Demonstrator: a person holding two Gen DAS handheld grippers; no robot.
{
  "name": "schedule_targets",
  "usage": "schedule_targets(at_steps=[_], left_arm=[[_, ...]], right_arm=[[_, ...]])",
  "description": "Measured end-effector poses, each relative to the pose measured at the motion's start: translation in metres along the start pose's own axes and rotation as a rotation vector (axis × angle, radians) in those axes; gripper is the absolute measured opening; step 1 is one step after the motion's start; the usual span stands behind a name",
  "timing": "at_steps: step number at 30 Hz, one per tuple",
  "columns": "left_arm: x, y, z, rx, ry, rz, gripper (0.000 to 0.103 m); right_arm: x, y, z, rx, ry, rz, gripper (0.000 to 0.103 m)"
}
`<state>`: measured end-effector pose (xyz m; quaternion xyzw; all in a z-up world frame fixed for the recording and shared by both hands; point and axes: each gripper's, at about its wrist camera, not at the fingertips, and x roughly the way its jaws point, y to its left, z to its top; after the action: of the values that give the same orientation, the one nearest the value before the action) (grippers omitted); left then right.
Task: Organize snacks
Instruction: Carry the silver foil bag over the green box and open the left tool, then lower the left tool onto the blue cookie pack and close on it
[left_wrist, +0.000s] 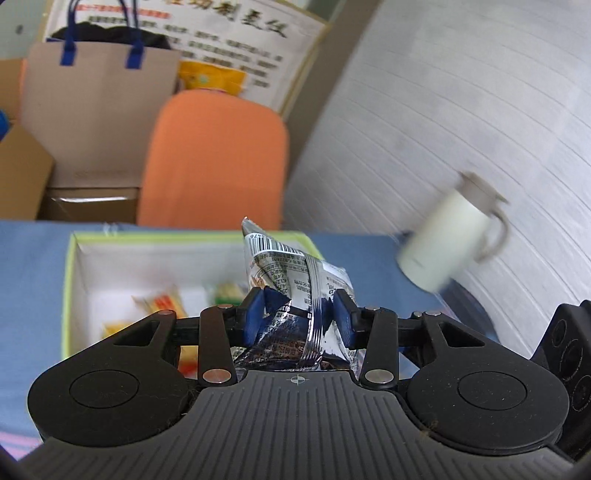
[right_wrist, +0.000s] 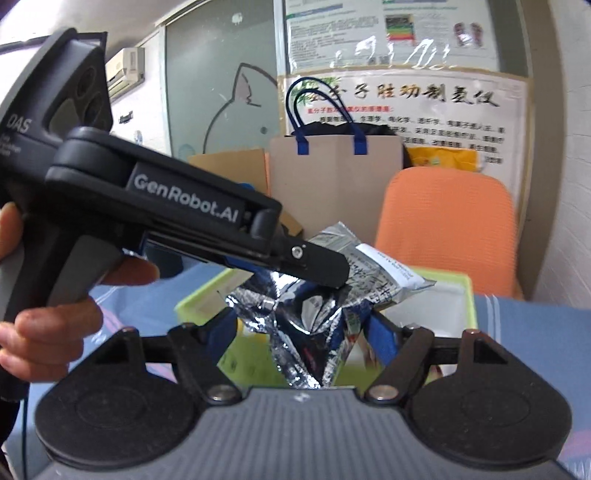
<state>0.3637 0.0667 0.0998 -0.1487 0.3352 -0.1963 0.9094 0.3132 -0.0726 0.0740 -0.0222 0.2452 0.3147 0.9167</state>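
Note:
A crumpled silver and dark blue snack packet (left_wrist: 295, 295) is pinched between the blue pads of my left gripper (left_wrist: 301, 317), above the near edge of a green-rimmed white box (left_wrist: 68, 280). In the right wrist view the same packet (right_wrist: 317, 306) hangs between my right gripper's fingers (right_wrist: 295, 332), which sit wide on either side of it. The left gripper (right_wrist: 325, 273) reaches in from the left and clamps the packet's top. The box (right_wrist: 469, 295) lies below, with several small orange and yellow snack packs (left_wrist: 162, 306) inside.
A cream mug with a grey lid (left_wrist: 447, 240) stands on the blue table (left_wrist: 33, 280) at the right. An orange chair (left_wrist: 214, 158) and a brown paper bag with blue handles (left_wrist: 96, 110) stand behind the table. A grey wall (left_wrist: 461, 92) is at right.

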Motion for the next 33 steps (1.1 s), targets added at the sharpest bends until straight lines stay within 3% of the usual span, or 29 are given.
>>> schedule_targets(at_steps=[7, 10, 17, 23, 26, 33], left_arm=[[0.052, 0.047, 0.007, -0.064, 0.066, 0.081, 0.024], [0.061, 0.058, 0.003, -0.074, 0.049, 0.124, 0.049], [-0.006, 0.043, -0.006, -0.031, -0.123, 0.116, 0.066], [-0.061, 0.005, -0.050, 0.022, -0.155, 0.051, 0.072], [-0.069, -0.017, -0.093, 0.016, -0.103, -0.016, 0.071], [-0.052, -0.057, -0.200, -0.034, 0.144, -0.161, 0.069]], right_arm=[[0.074, -0.016, 0.006, -0.011, 0.123, 0.021, 0.075], [0.078, -0.020, 0.006, -0.026, 0.118, -0.024, 0.081], [-0.028, -0.026, 0.005, -0.049, -0.094, -0.125, 0.093], [-0.109, -0.016, -0.041, 0.006, -0.122, -0.173, 0.093], [-0.140, -0.004, -0.081, 0.052, -0.084, -0.202, 0.093], [-0.183, 0.014, -0.177, 0.227, 0.040, -0.246, 0.093]])
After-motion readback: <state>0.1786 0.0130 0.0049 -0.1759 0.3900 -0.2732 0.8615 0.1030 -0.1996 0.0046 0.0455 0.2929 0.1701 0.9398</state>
